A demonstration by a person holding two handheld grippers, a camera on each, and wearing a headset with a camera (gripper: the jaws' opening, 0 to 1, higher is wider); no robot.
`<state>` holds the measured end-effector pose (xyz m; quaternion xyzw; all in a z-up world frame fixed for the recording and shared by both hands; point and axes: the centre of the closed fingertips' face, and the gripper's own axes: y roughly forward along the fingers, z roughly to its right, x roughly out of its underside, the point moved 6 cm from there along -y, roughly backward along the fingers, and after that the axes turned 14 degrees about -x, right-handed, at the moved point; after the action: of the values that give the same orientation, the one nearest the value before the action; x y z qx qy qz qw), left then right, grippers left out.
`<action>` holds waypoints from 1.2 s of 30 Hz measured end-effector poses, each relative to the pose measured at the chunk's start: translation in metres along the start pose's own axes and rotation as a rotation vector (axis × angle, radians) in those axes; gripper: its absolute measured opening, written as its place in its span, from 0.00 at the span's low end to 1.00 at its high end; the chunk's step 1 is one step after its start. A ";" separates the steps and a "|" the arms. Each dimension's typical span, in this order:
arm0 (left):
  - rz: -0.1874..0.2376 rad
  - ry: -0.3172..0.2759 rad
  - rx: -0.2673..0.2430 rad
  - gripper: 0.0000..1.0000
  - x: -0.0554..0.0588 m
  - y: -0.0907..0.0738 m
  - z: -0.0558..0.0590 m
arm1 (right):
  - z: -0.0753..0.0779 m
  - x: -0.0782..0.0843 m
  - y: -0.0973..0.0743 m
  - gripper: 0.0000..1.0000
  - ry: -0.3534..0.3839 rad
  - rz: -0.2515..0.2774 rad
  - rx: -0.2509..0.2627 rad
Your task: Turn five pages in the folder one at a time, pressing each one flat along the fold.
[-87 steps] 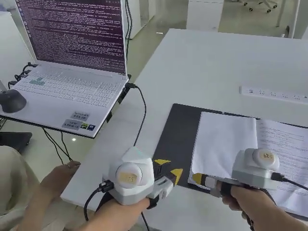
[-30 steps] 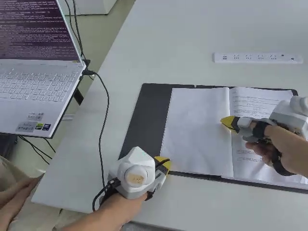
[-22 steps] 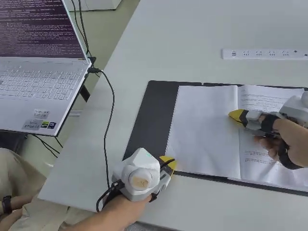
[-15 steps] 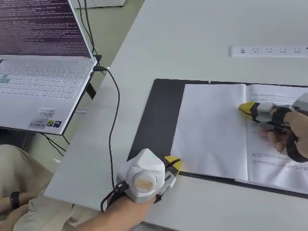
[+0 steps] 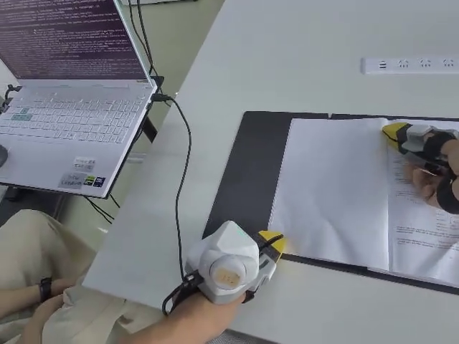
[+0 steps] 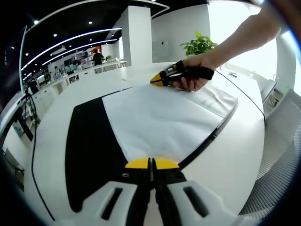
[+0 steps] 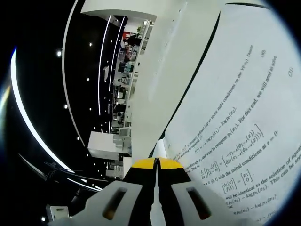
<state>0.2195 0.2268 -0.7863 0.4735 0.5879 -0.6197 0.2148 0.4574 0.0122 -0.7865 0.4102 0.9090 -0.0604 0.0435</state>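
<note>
A black folder [image 5: 251,172] lies open on the white table, with a blank page [image 5: 333,193] on its left and a printed page [image 5: 423,236] on its right. My right gripper [image 5: 391,132] is shut, its yellow tips down at the fold near the folder's far edge. In the right gripper view the shut tips [image 7: 155,163] rest beside the printed page [image 7: 230,122]. My left gripper [image 5: 274,244] is shut at the blank page's near left corner. In the left gripper view its tips [image 6: 151,163] touch the near edge of the page [image 6: 160,117], and the right gripper [image 6: 156,80] is across the page.
An open laptop [image 5: 72,122] stands at the left on a lower surface, and a black cable [image 5: 183,165] runs from it along the table's left edge. A white power strip [image 5: 409,65] lies beyond the folder. A person's legs are at the bottom left.
The right gripper has slid along the fold toward the folder's far edge. The left gripper has stayed at the near corner. The head camera has shifted.
</note>
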 end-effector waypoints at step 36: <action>0.003 0.017 -0.001 0.00 -0.001 0.000 0.000 | -0.006 0.051 -0.049 0.00 0.091 -0.298 0.015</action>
<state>0.2196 0.2262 -0.7859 0.4794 0.5894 -0.6150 0.2110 0.3867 0.0185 -0.7833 0.2733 0.9604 -0.0542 -0.0103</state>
